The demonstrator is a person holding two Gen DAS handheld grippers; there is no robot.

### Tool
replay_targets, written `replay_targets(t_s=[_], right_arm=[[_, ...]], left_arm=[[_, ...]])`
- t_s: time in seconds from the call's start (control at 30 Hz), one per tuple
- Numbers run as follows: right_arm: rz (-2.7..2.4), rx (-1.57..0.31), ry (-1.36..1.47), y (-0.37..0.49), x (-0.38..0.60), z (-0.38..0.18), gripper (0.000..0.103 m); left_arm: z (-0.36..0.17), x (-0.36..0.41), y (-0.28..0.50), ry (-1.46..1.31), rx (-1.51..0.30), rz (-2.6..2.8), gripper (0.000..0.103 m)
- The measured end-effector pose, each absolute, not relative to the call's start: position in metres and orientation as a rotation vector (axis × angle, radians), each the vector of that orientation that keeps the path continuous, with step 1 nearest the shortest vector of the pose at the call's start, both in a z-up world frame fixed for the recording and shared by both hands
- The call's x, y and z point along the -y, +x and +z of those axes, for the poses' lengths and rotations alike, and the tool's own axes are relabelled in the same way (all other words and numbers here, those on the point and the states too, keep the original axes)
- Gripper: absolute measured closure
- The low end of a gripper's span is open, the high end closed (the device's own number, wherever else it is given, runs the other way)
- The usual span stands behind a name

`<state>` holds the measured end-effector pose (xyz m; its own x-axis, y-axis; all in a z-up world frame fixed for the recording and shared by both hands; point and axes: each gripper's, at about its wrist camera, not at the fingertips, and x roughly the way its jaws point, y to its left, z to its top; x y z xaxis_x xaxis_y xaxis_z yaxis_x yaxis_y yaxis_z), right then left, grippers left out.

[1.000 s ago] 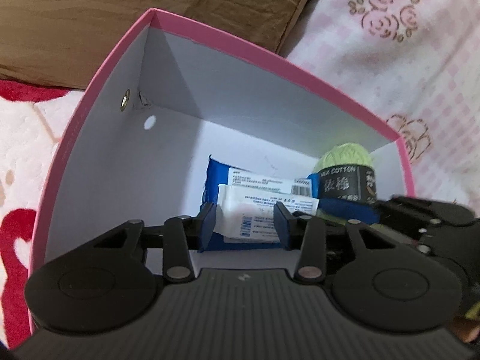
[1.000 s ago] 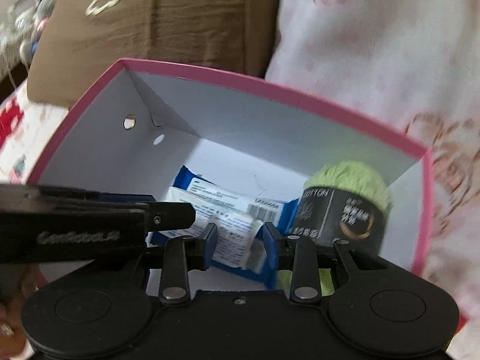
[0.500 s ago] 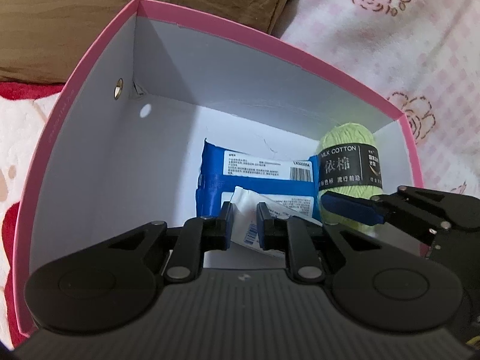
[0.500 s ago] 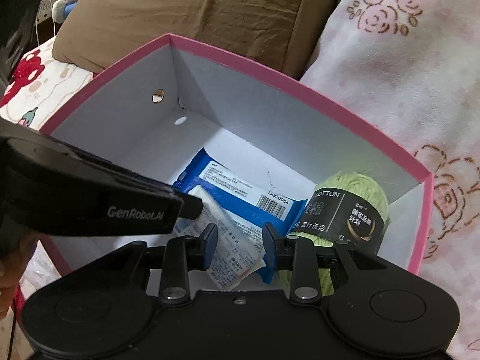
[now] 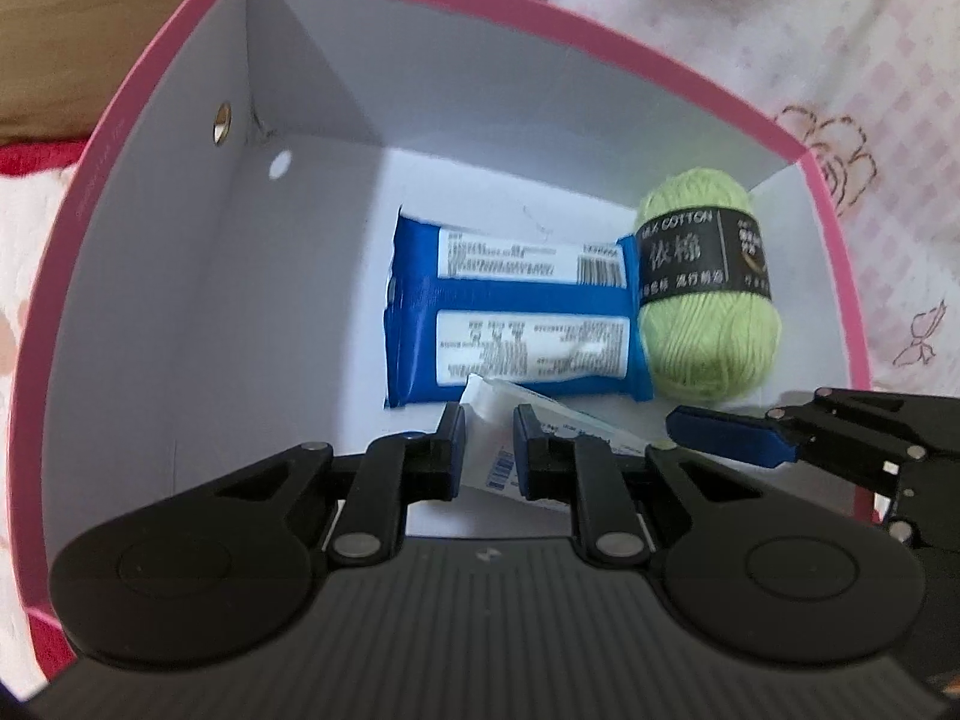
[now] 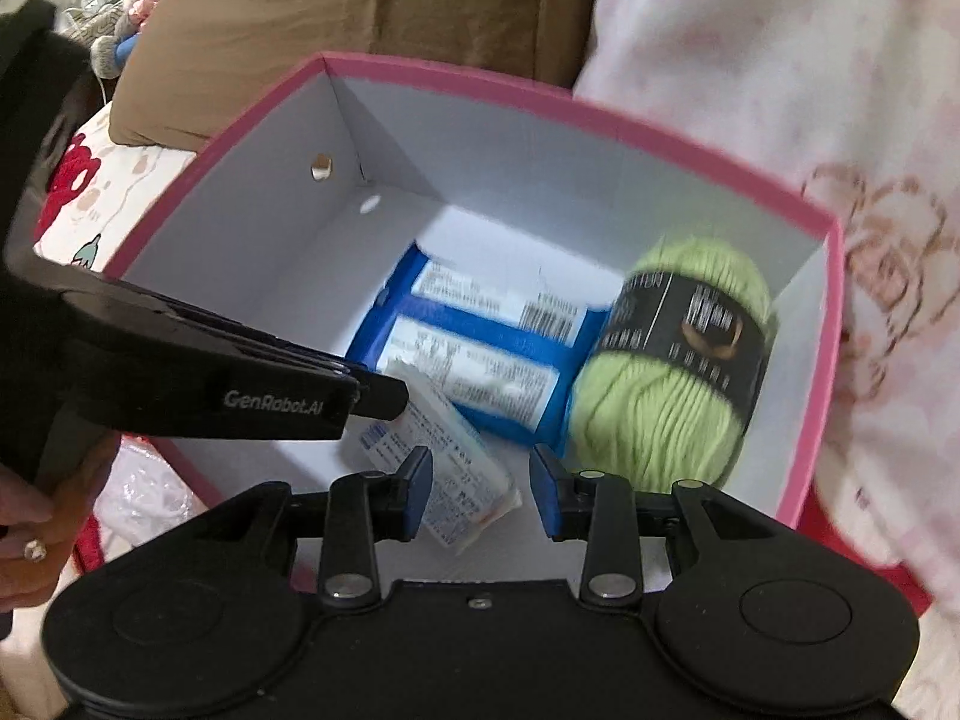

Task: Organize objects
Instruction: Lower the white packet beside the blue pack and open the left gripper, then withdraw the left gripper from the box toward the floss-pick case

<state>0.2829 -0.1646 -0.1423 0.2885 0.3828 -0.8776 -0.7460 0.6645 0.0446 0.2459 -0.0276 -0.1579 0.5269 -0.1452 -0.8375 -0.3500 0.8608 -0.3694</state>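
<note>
While the pink box (image 5: 600, 69) sits open on the bedding, both grippers hang over its near end with one small white packet (image 6: 444, 468) shared between them. Left gripper (image 5: 489, 450) has its jaws pinched narrow on the packet's upper end, holding it just above the box floor. Right gripper (image 6: 483, 489) has just been opening: its blue pads now stand apart either side of the packet's lower end, the right pad clearly off it, though motion blur makes the left pad's contact hard to call. So the packet now seems to hang from the left side alone.

What the next move turns on: the packet's long axis runs slantwise from the left jaws down toward the right jaws, just beside the near edge of the blue wipes pack (image 5: 510, 324). Left hand is the nearer, being the one gripping.

The count inside the box: one blue wipes pack lying flat, one ball of green yarn (image 5: 708, 306) touching its right end, one white packet not yet set down.
</note>
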Motion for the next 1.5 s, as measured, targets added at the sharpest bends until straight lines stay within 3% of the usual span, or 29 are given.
replay_targets(t_s=[0.13,0.33,0.83,0.93,1.27,1.5], right_arm=[[0.767,-1.082,-0.333,0.287,0.168,-0.149,0.063],[0.795,-1.024,-0.295,0.275,0.181,-0.132,0.062],[0.842,-0.844,-0.293,0.203,0.220,-0.040,0.050],[0.842,-0.814,-0.313,0.189,0.223,-0.026,0.043],[0.811,-0.763,-0.326,0.155,0.232,-0.004,0.015],[0.790,-0.742,-0.330,0.134,0.239,0.003,0.013]], left_arm=[[-0.154,0.029,0.238,-0.536,-1.029,0.130,0.087],[-0.130,0.029,0.220,-0.517,-1.015,0.118,0.087],[-0.028,0.035,0.153,-0.442,-0.966,0.037,0.084],[-0.016,0.032,0.138,-0.430,-0.961,0.034,0.083],[0.018,0.038,0.091,-0.374,-0.916,-0.004,0.047],[0.019,0.035,0.066,-0.382,-0.910,-0.014,0.029]])
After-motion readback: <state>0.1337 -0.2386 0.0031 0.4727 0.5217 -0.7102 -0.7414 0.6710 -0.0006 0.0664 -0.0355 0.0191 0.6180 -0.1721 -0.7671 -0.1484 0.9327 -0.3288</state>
